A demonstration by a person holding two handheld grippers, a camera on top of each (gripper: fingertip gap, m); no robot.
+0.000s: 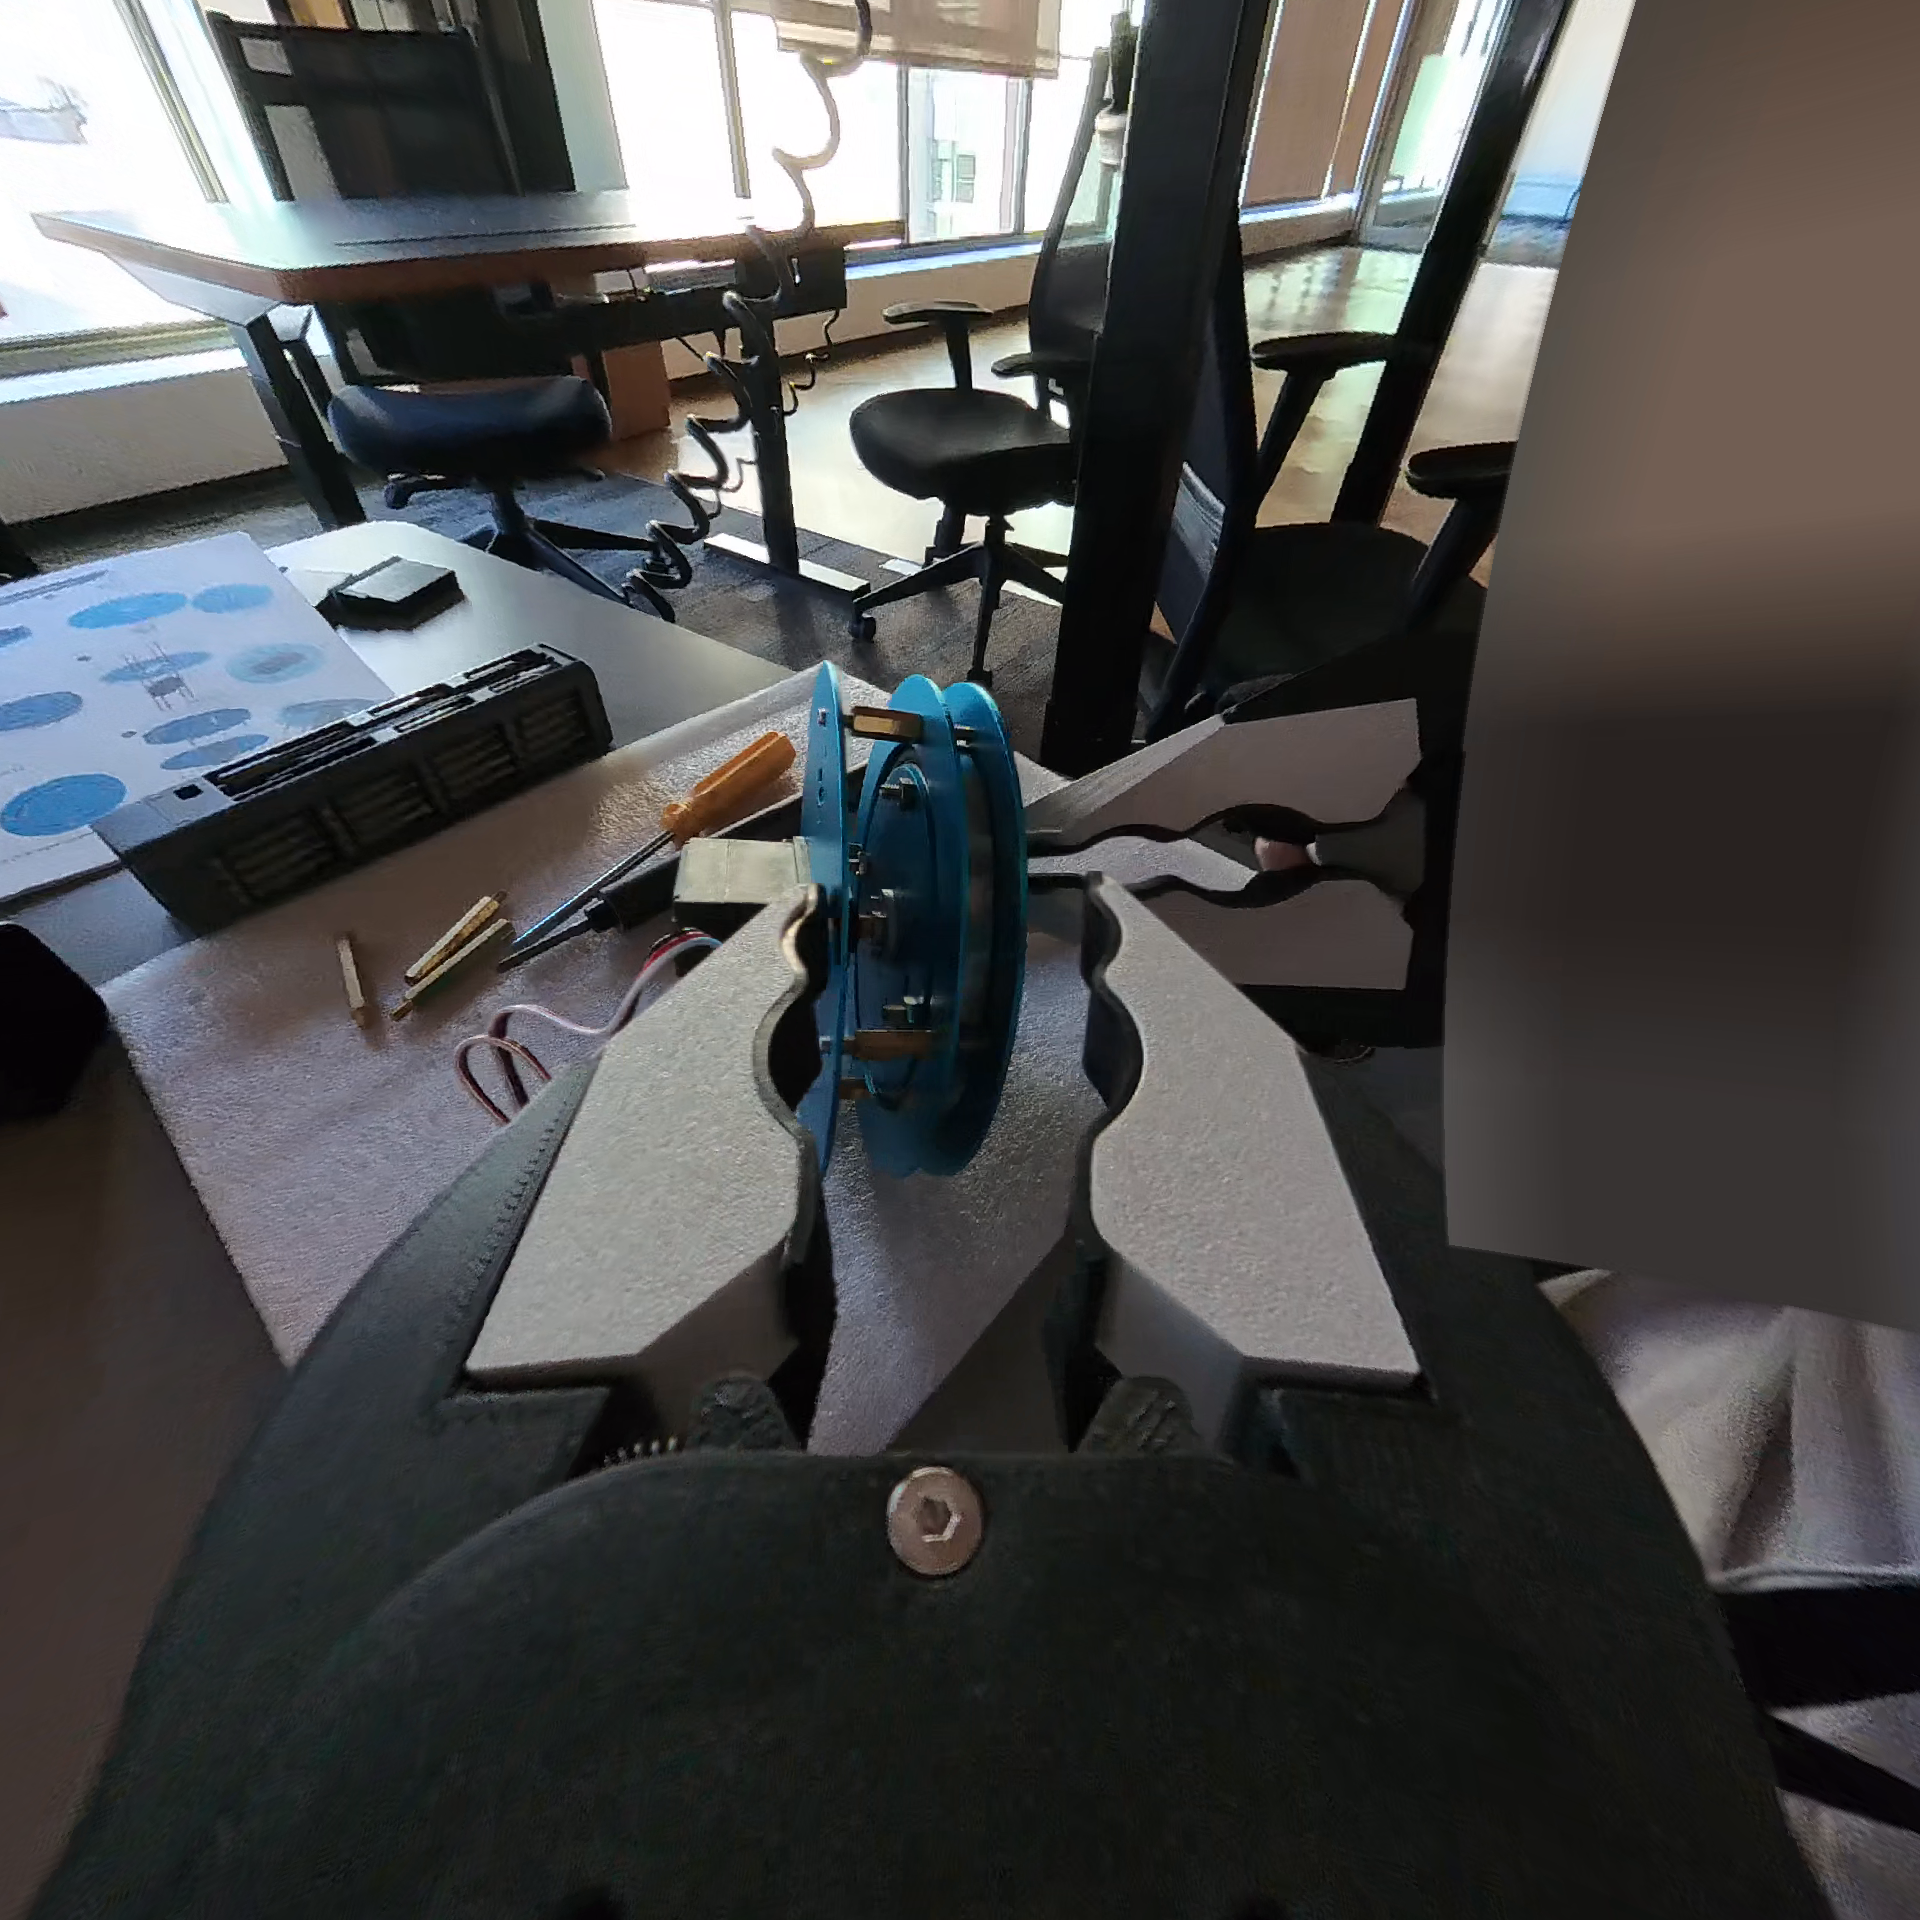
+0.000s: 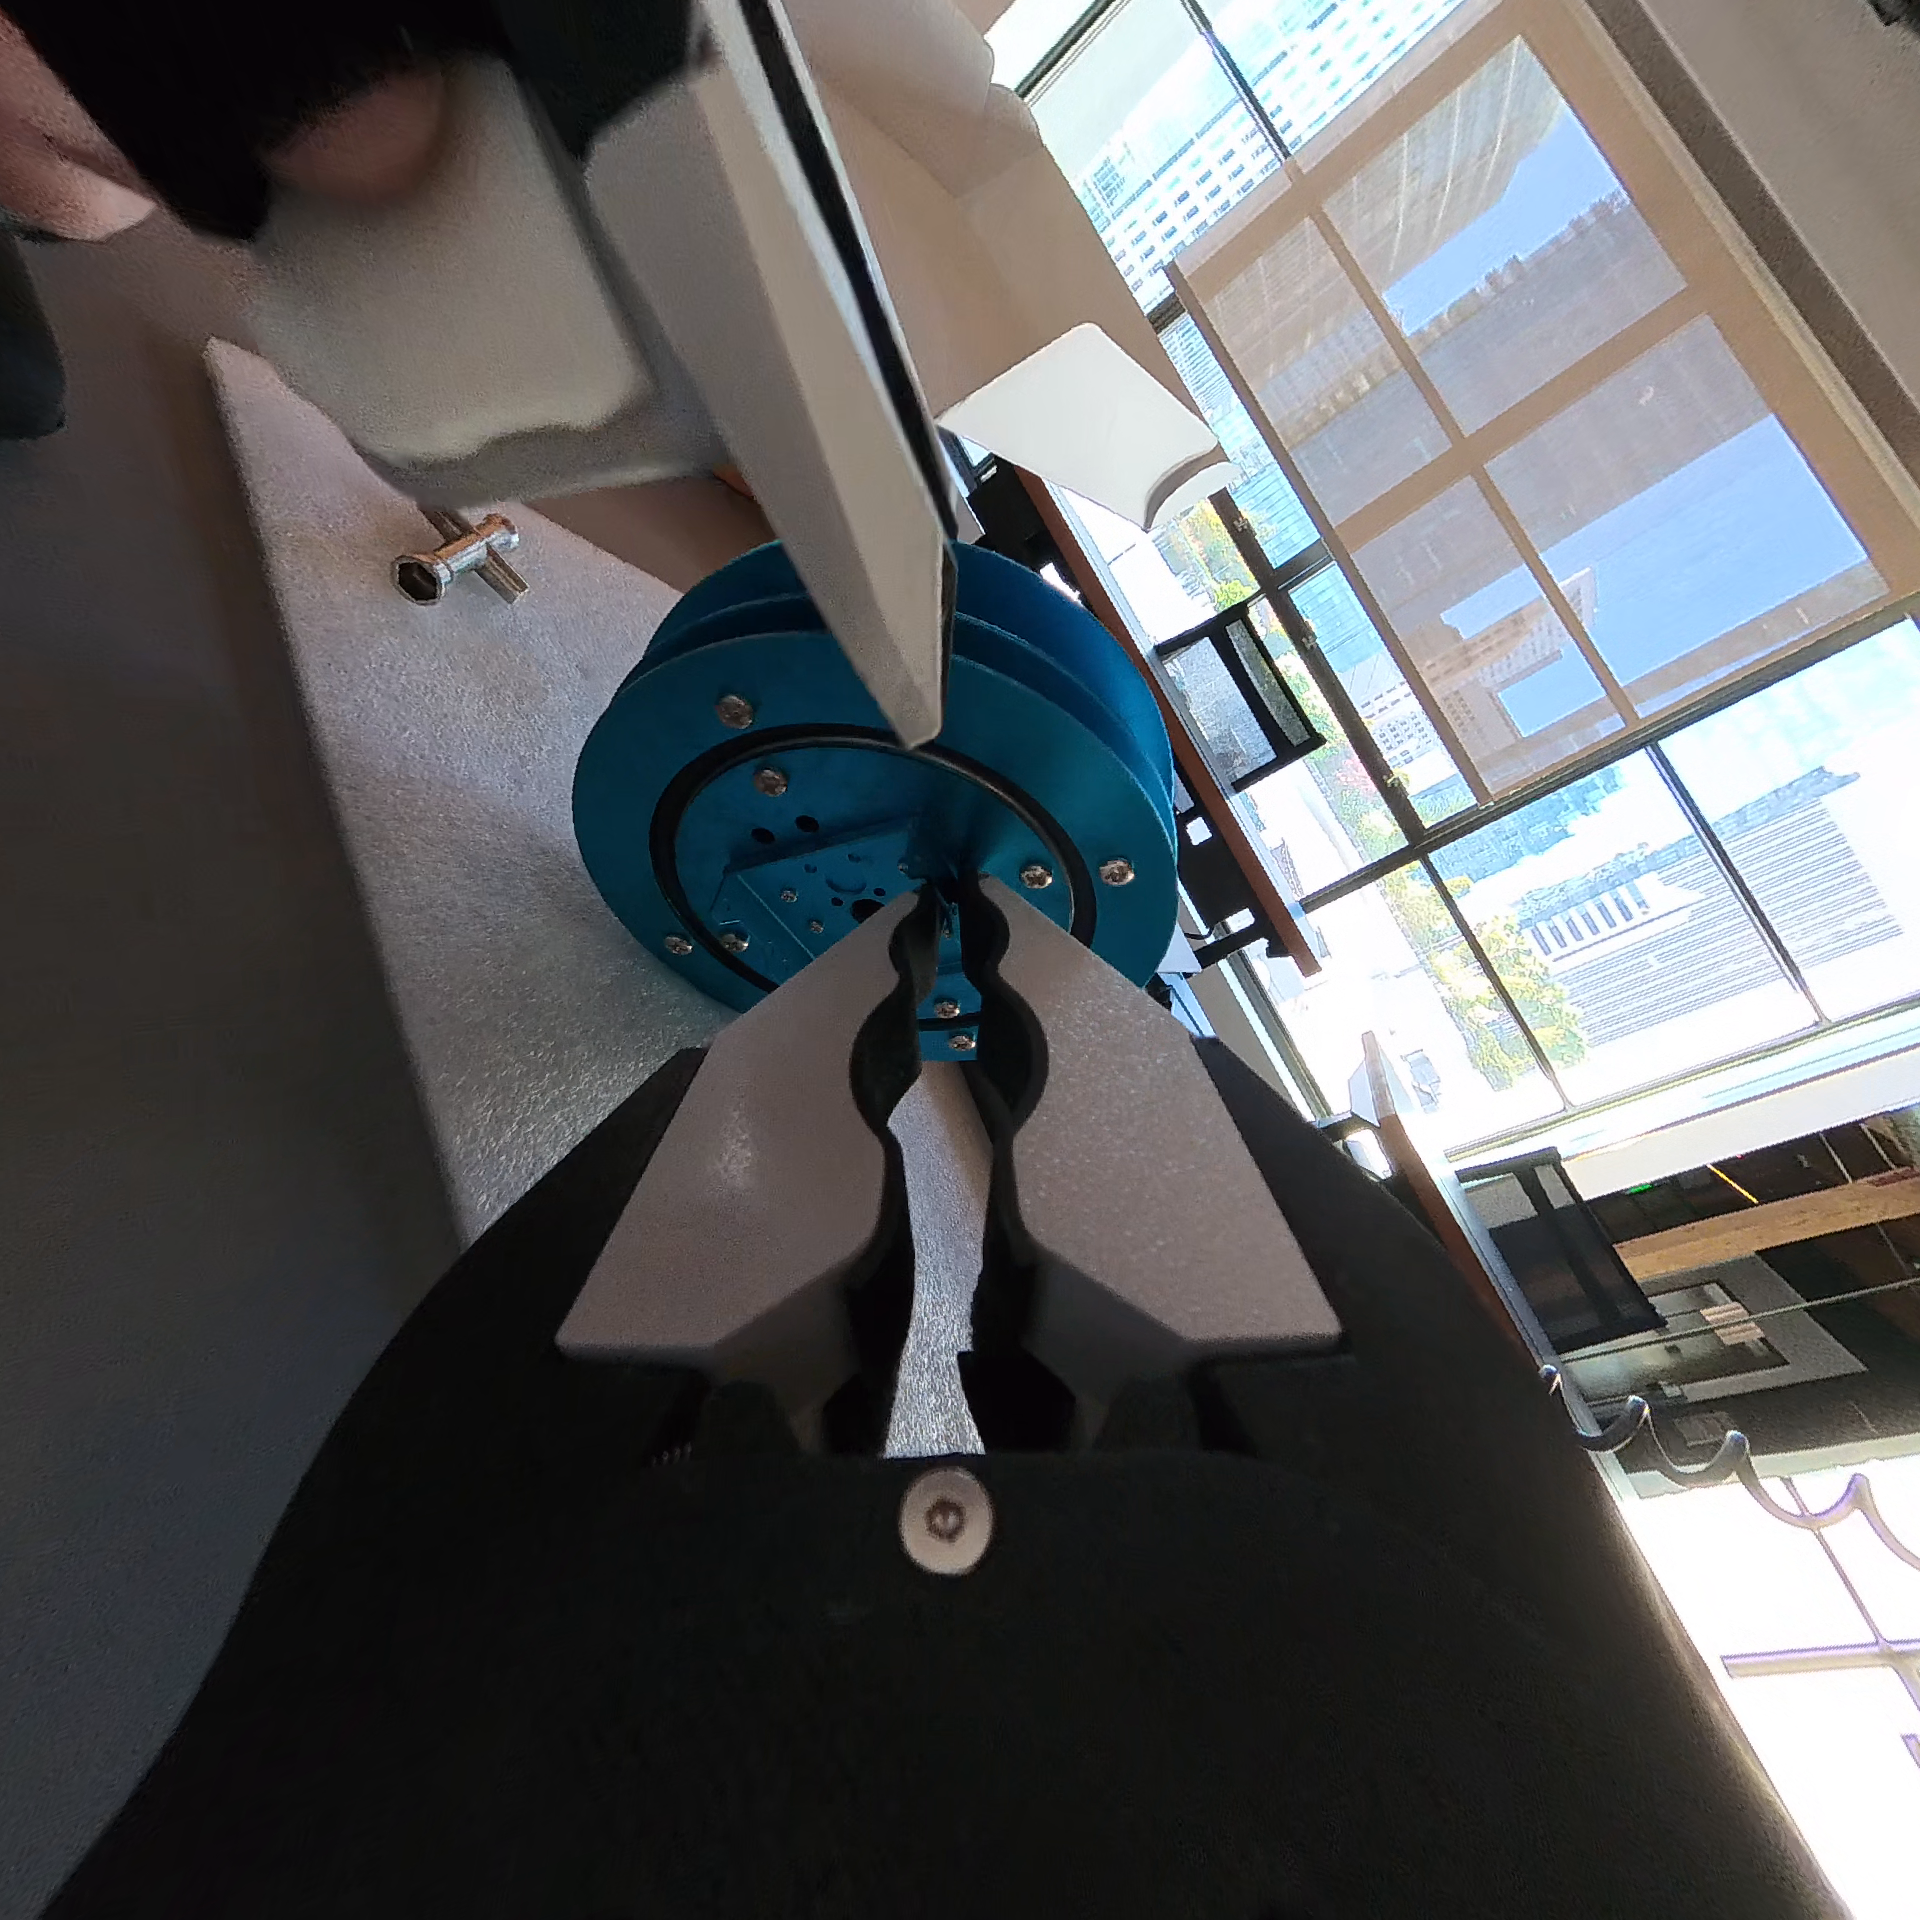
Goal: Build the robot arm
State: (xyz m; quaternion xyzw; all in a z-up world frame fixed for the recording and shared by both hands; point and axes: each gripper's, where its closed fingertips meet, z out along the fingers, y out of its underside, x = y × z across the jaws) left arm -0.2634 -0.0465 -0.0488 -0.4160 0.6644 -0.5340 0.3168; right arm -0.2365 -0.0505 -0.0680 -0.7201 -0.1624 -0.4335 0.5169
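The left hand-held gripper [image 1: 940,914] straddles a blue disc assembly [image 1: 920,925] that stands on edge on a pale foam mat [image 1: 343,1101]. Its grey fingers [image 1: 665,1143] are spread wide; the left one touches the outermost disc, the right one sits just beside the opposite face, with a gap showing there. The assembly is a stack of round blue plates joined by brass spacers, with a small grey block, seemingly a servo [image 1: 732,878], fixed to its left side and thin red and white wires [image 1: 540,1044] trailing over the mat.

From the assembly's right, the right hand-held gripper [image 2: 951,899] meets it with fingers drawn narrow. Its tips [image 2: 1013,914] pinch something small at the hub of the screwed face, though what exactly is too small to tell.

Left of the assembly lie loose brass standoffs [image 1: 452,940] and an orange-handled screwdriver [image 1: 727,781]. Beyond them sit a black slotted case [image 1: 364,779] and a printed sheet with blue circles [image 1: 135,686] on the tabletop [image 1: 582,634]. In the right wrist view a metal cross-shaped socket wrench [image 2: 462,566] rests on the mat beyond the assembly.

Farther off stand office chairs [image 1: 966,436], a desk [image 1: 416,239] and bright windows [image 2: 1558,520].
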